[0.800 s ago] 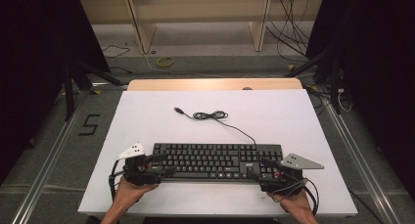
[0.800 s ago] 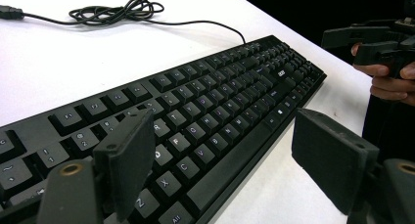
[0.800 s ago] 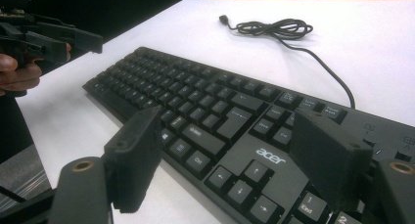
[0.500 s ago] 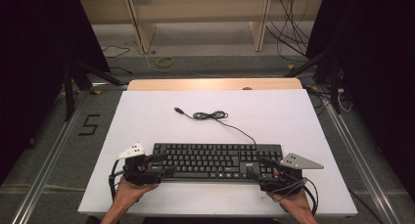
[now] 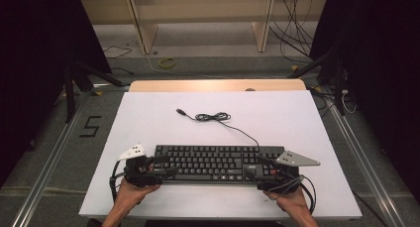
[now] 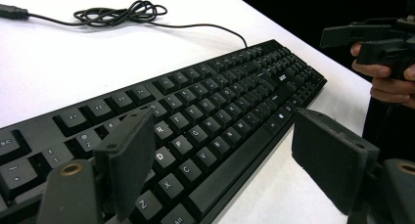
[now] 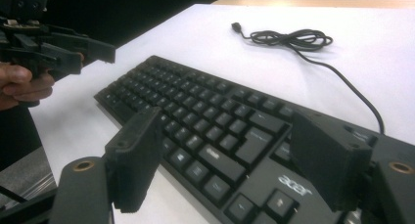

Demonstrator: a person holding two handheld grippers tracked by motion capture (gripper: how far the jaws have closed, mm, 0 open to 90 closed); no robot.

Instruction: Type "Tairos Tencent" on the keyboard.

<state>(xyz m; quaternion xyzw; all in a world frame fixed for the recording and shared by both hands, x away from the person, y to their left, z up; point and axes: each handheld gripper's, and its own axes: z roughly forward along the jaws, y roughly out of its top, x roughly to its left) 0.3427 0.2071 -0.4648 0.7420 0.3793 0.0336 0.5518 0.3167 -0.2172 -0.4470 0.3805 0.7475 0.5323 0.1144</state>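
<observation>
We have the black keyboard (image 5: 213, 162) lying flat near the front edge of the white tabletop (image 5: 148, 113), its long side running along that edge. Our left gripper (image 5: 159, 168) sits at the keyboard's left end with its jaws spread wide; in the left gripper view one jaw hangs over the letter keys and the other over the bare tabletop in front of the keyboard (image 6: 205, 121), and neither pad presses on it. Our right gripper (image 5: 257, 170) is at the right end, jaws likewise wide apart above the keys there, gripping nothing. The keyboard's cable (image 5: 233, 128) runs from its back edge toward the middle of the tabletop, where it gathers in a loose coil (image 5: 213, 117) and ends in a plug (image 5: 181, 111).
</observation>
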